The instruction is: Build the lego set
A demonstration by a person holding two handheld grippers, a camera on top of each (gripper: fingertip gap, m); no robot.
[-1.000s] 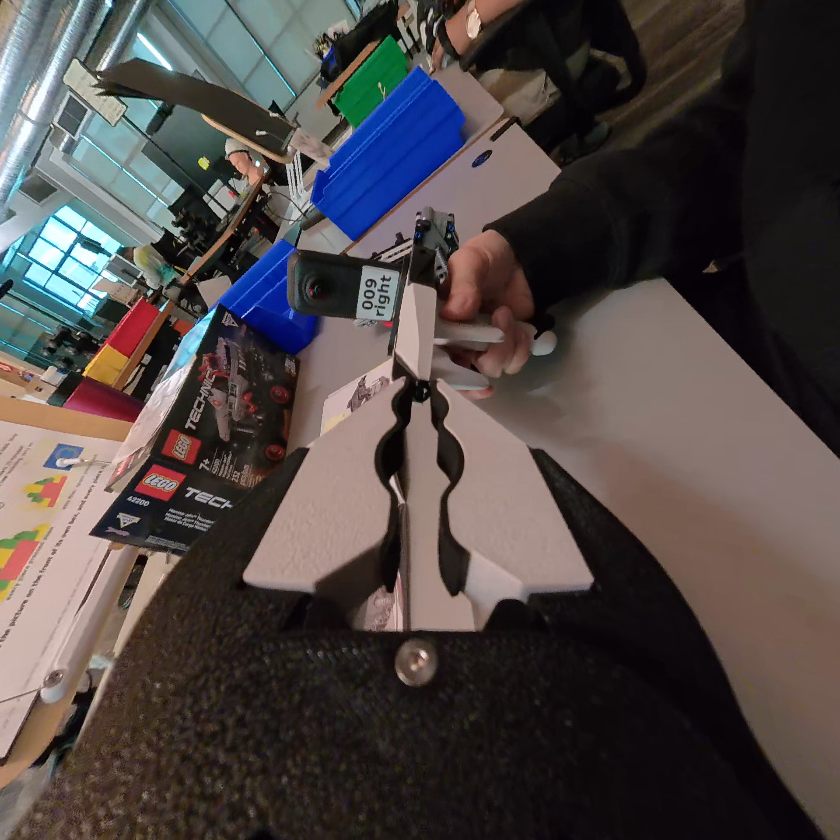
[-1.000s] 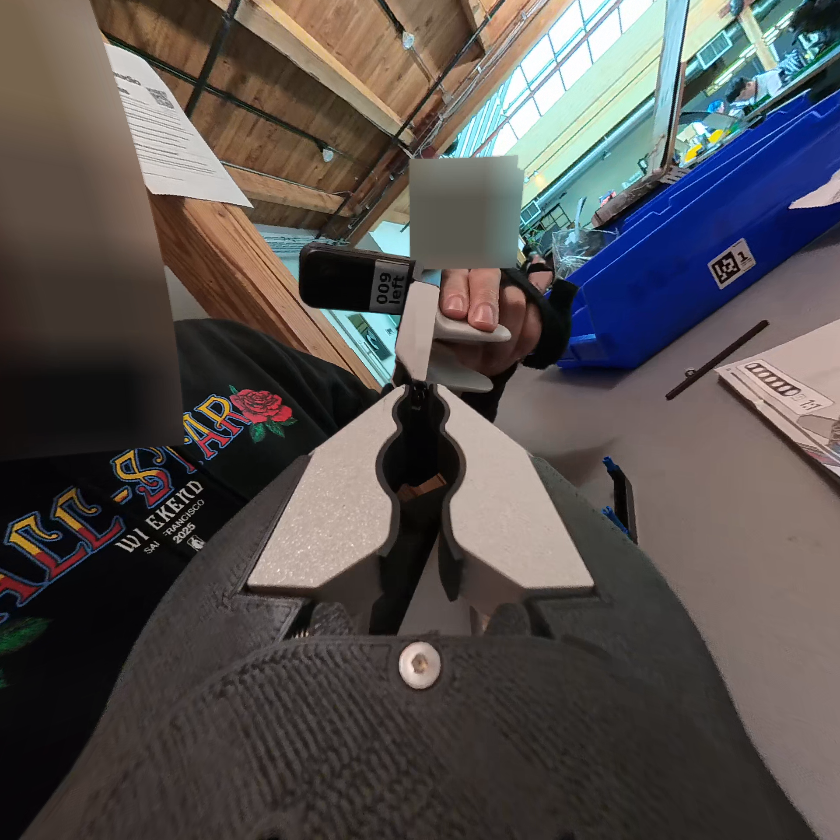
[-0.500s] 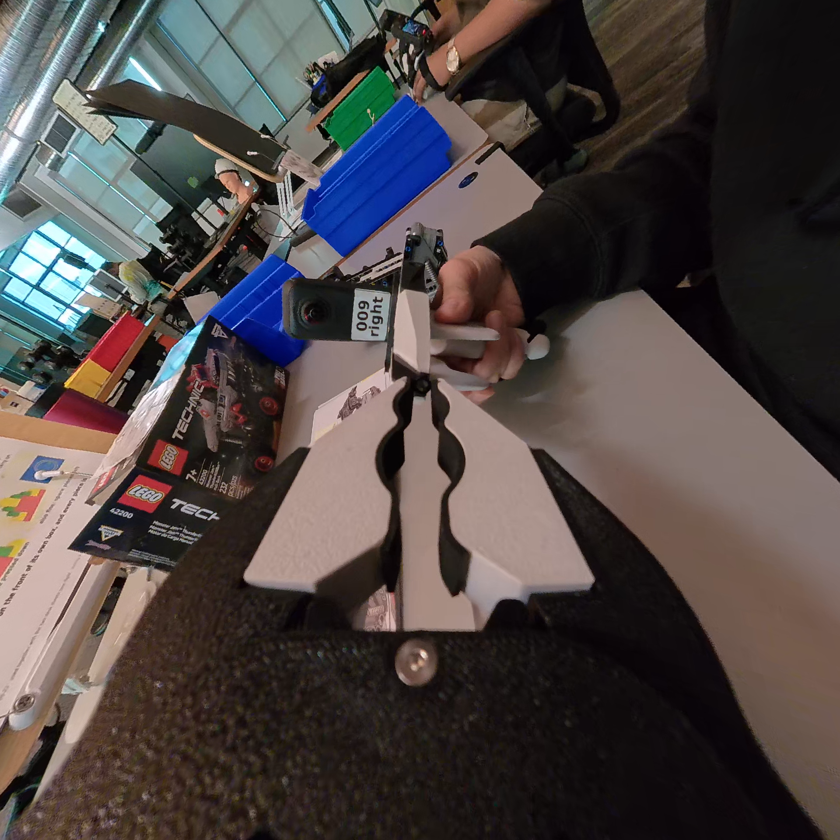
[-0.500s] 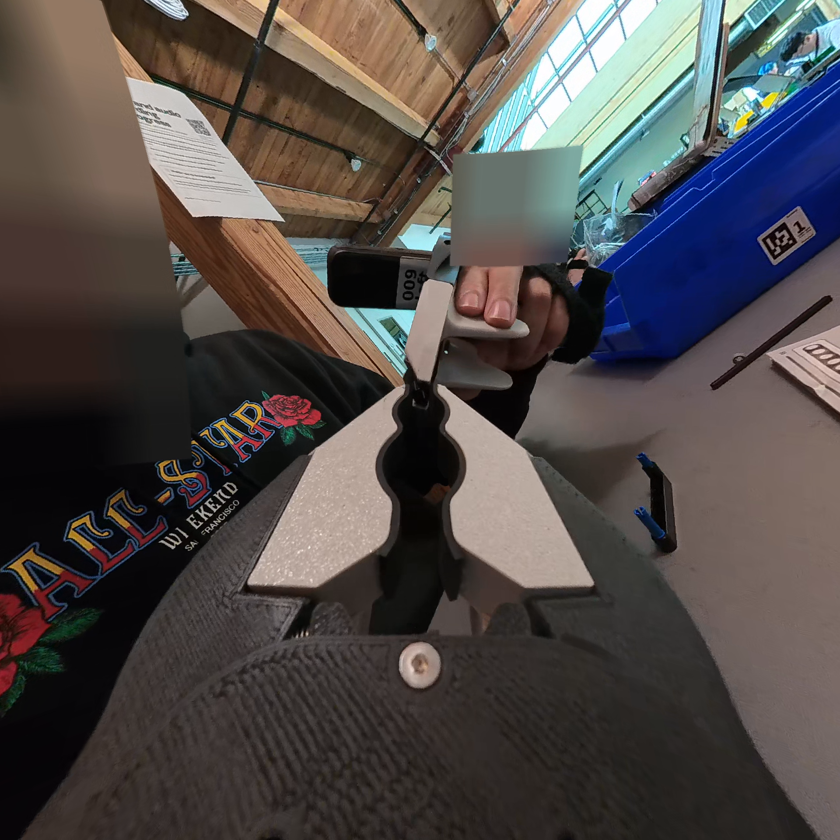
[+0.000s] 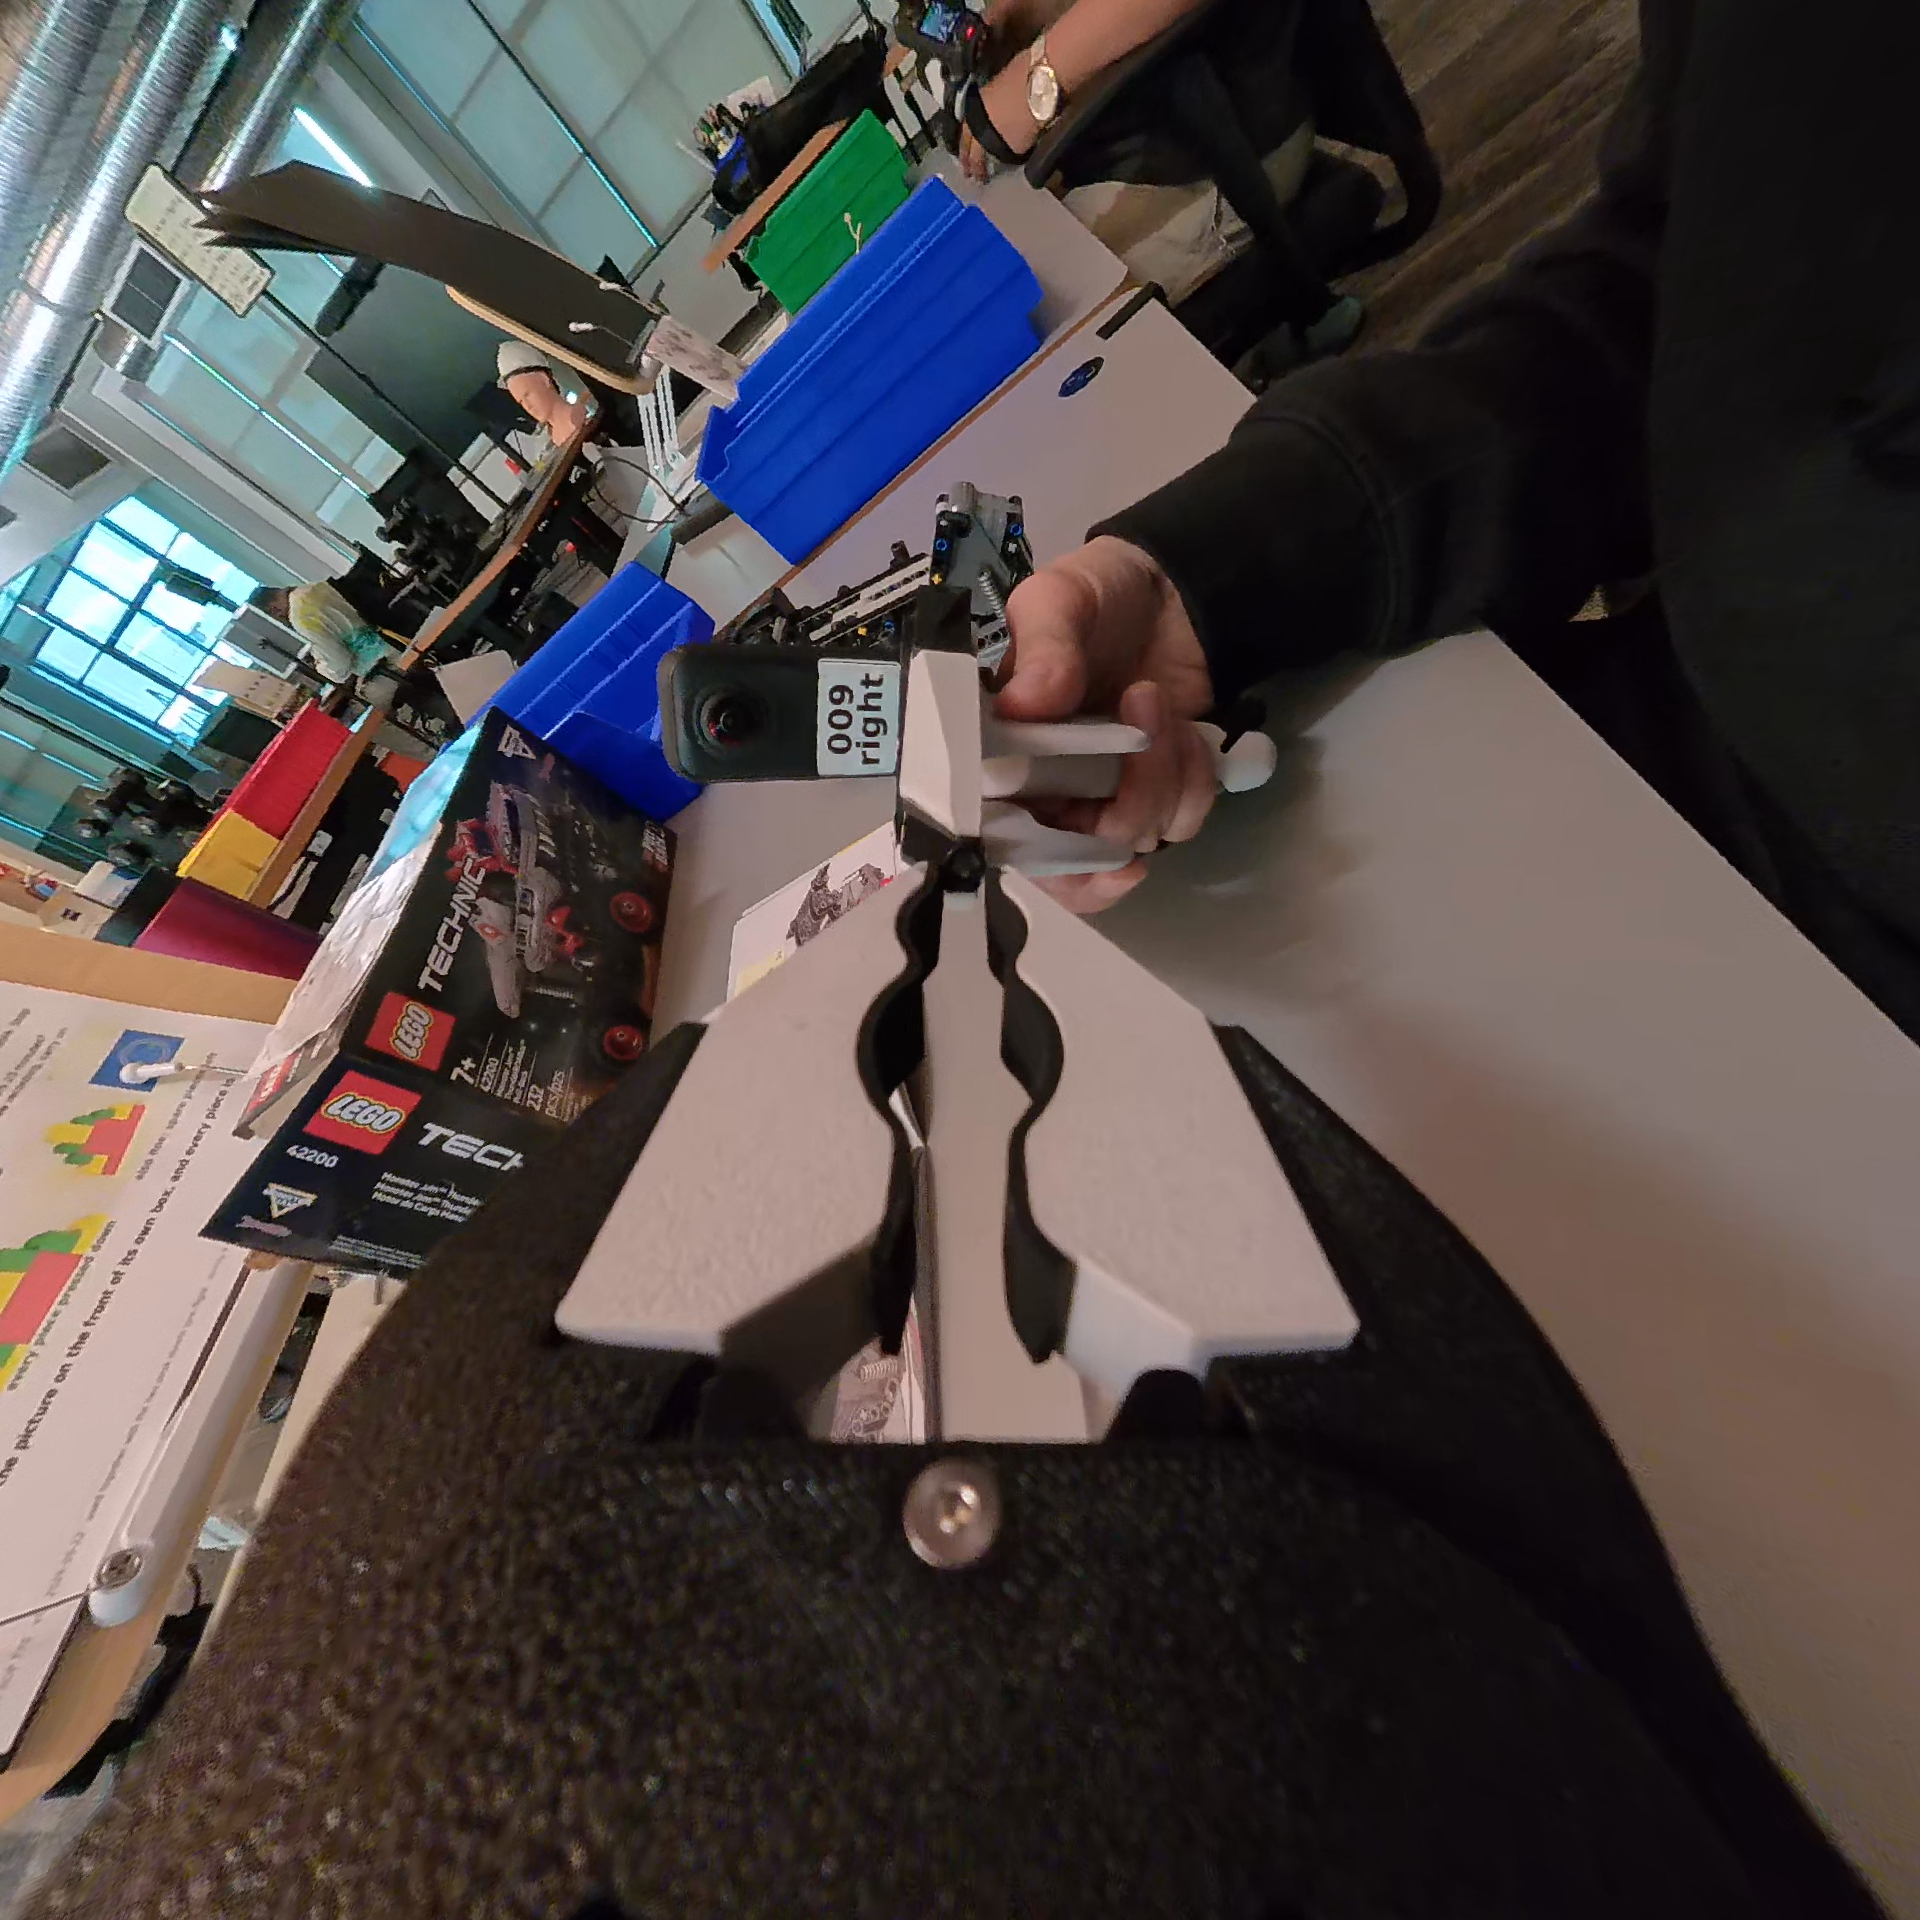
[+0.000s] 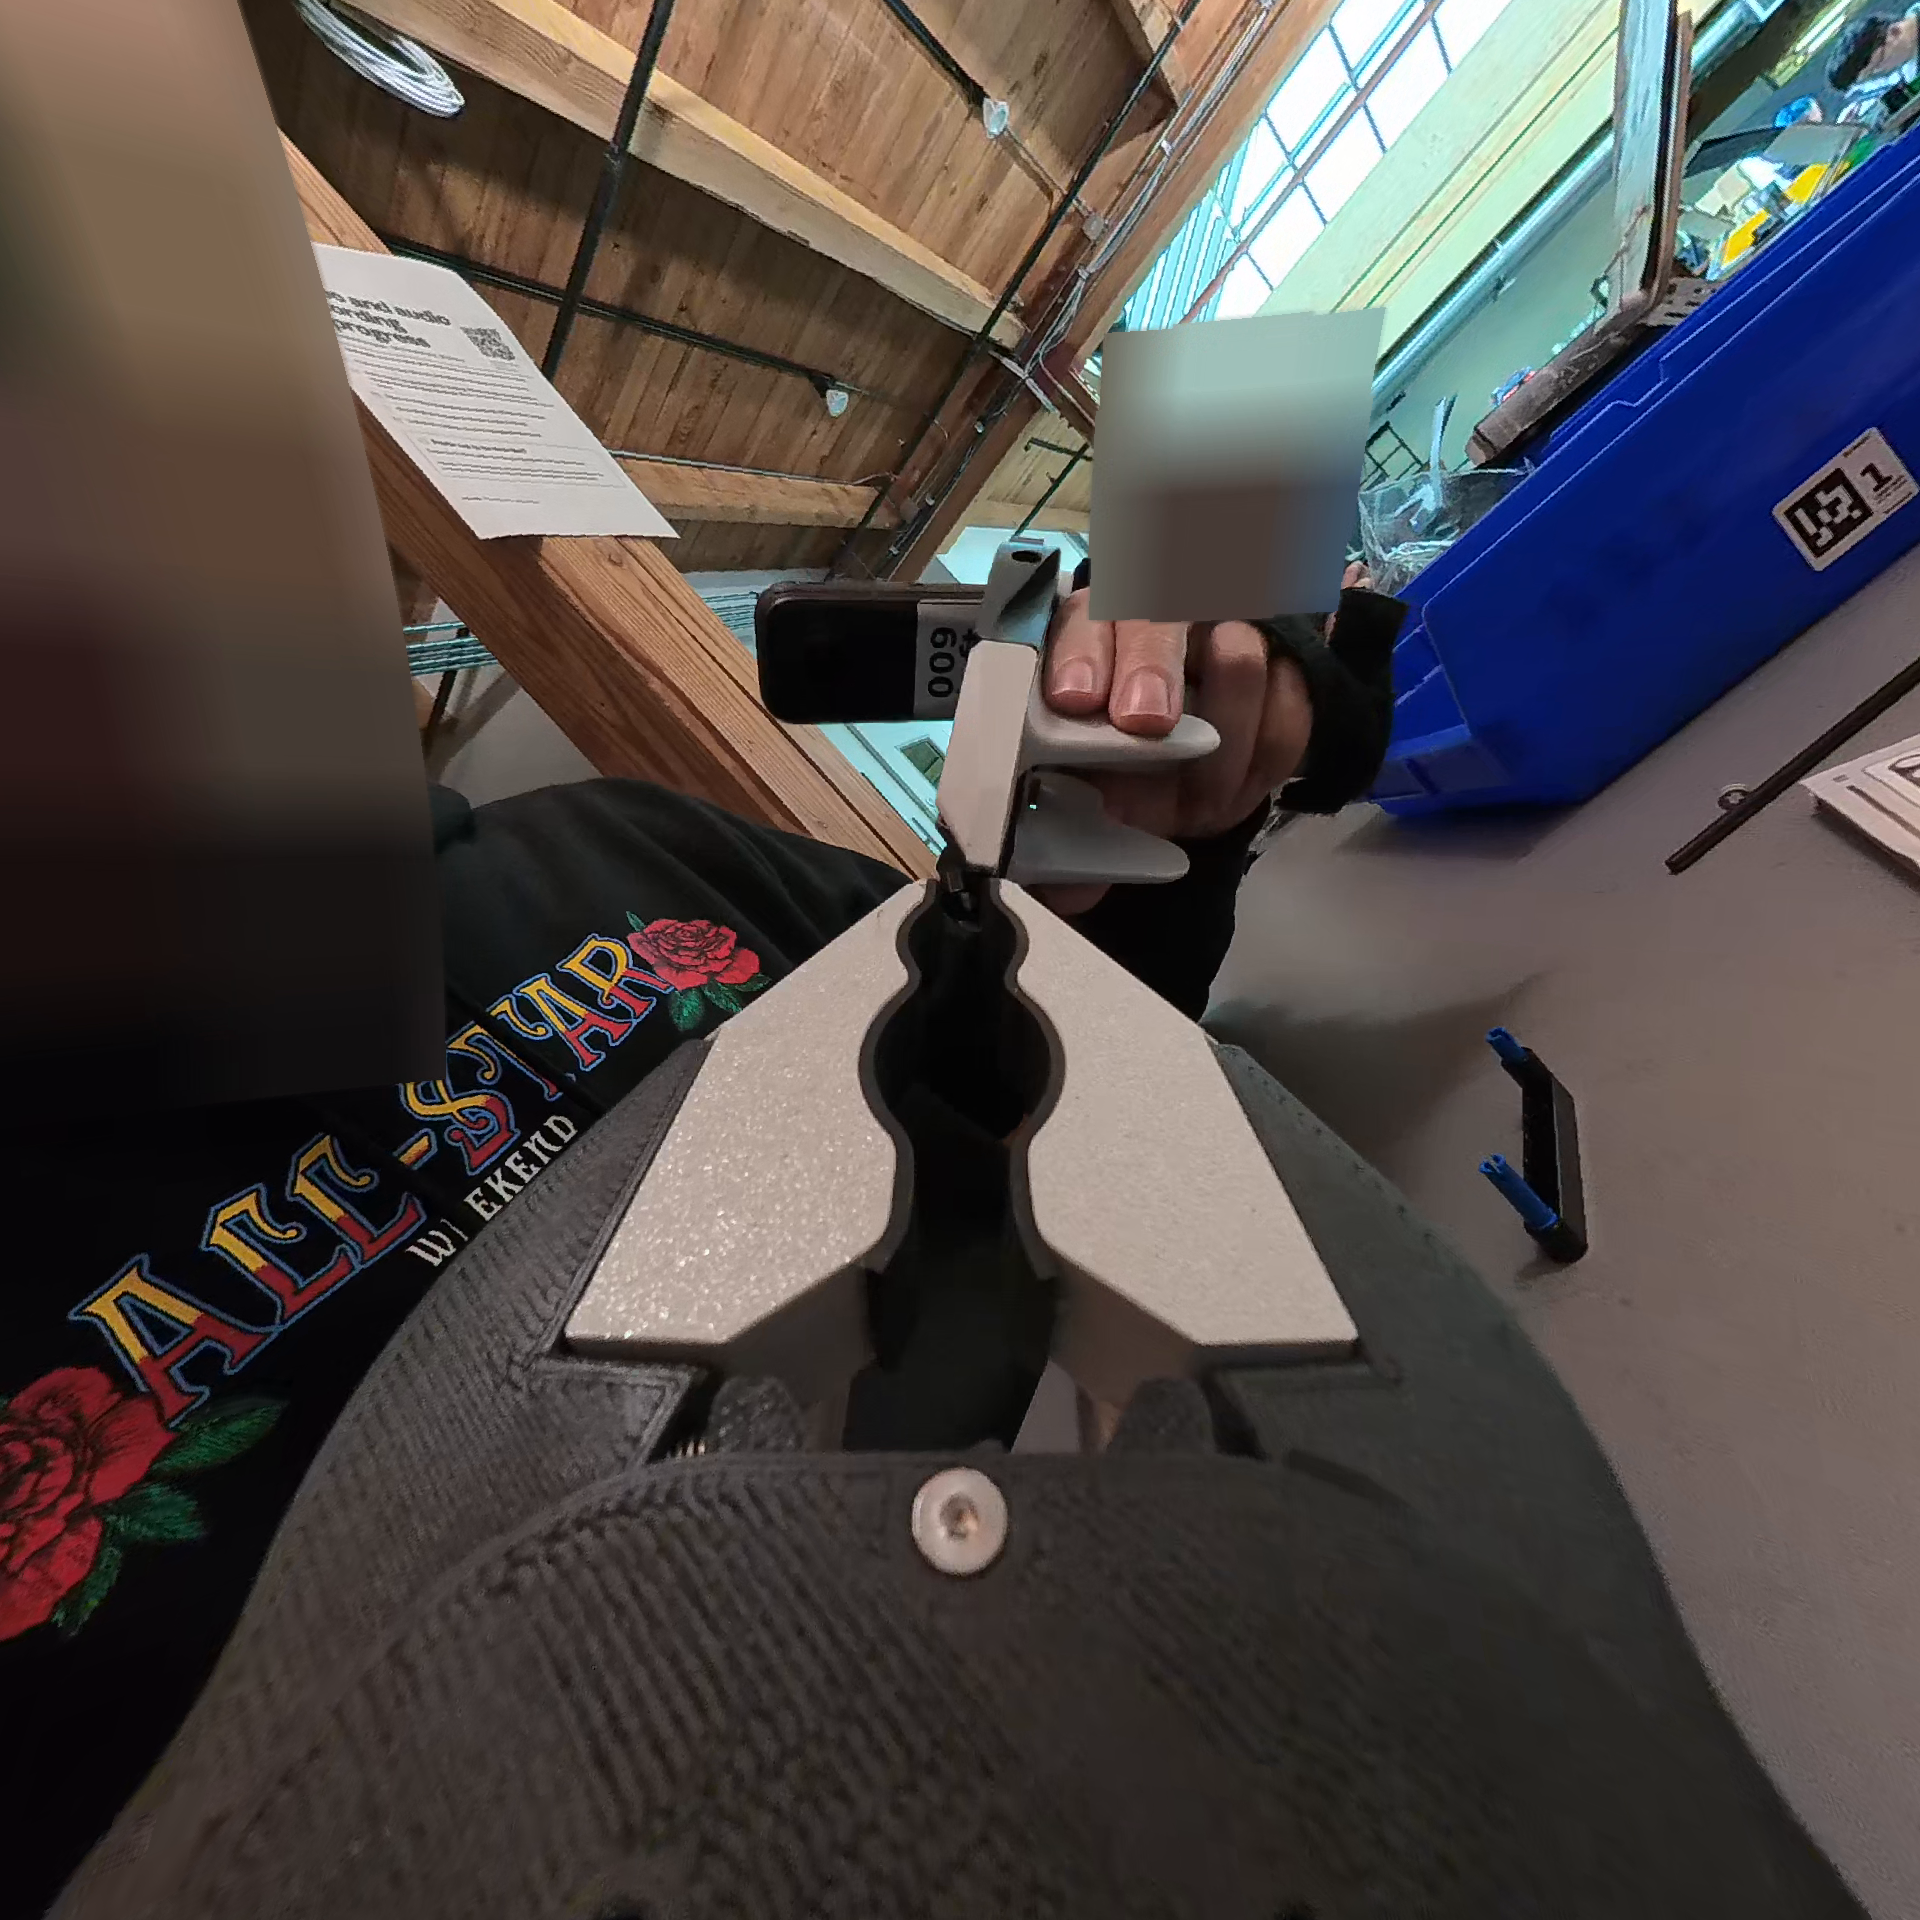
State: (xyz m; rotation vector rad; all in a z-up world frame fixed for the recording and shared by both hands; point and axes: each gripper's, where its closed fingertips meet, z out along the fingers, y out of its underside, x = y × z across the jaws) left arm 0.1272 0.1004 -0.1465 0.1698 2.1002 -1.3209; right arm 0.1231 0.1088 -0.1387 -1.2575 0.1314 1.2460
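Above the grey bench [image 5: 1507,1091], the two tools meet tip to tip, each pointing straight along the other's length. The left tool [image 5: 962,906] has its jaws drawn almost together, with only a thin slit between the tips. Whether it grips anything there I cannot tell. The right tool [image 6: 958,902] is pinched down on a small black piece [image 6: 955,896], which sits exactly where the tips meet. From the left wrist view the same piece shows as a dark knob at the right tool's nose, just ahead of the left tool's tips.

That is the relation the next move turns on. The piece lies dead ahead of both tools on their shared line, touching or nearly touching the left tips, so I judge this a hand-over or a regrip. It calls for a short, straight push with no sideways drift, or so small a part may pop free.

The half-built model [image 5: 977,561] stands behind the right hand [image 5: 1112,727], well apart from the tips. A black beam with blue pins [image 6: 1548,1164] lies loose on the bench near the right tool. A thin black rod [image 6: 1787,779] lies farther off by the booklet [image 6: 1870,805] and a blue bin [image 6: 1662,623]. The set's box [image 5: 488,987] stands to the left.
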